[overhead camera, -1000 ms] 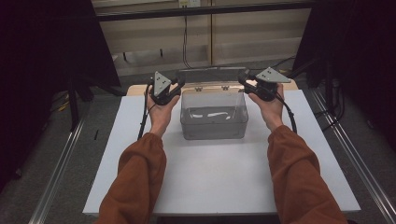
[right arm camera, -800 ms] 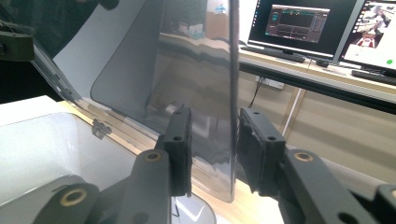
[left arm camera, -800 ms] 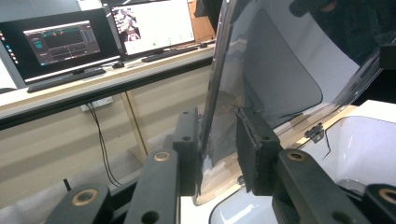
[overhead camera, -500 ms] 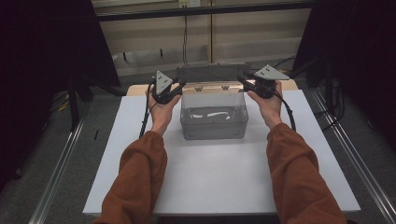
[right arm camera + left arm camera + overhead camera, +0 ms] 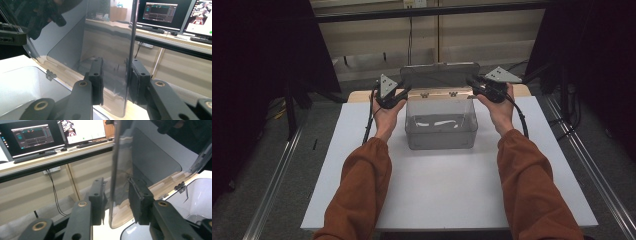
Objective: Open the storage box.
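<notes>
A clear plastic box (image 5: 441, 136) stands at the middle back of the white table (image 5: 437, 195), with pale pieces (image 5: 437, 121) lying in it. Its hinged clear lid (image 5: 439, 75) stands raised at the far side. My left gripper (image 5: 399, 92) is at the lid's left edge and my right gripper (image 5: 472, 82) at its right edge. In the left gripper view the lid's edge (image 5: 113, 170) runs between the jaws of the left gripper (image 5: 116, 192), which have just been opening, with gaps beside the pads. In the right gripper view the lid's edge (image 5: 132, 50) stands between the jaws of the right gripper (image 5: 115, 72), which have just been closing; the left pad (image 5: 97, 80) is apart from it.
A wooden strip (image 5: 362, 95) lines the table's far edge behind the box. Beyond it a desk carries monitors (image 5: 32, 136) and a keyboard (image 5: 200, 38). Metal rails (image 5: 272, 190) run along both sides of the table. Cables trail from both grippers along the forearms.
</notes>
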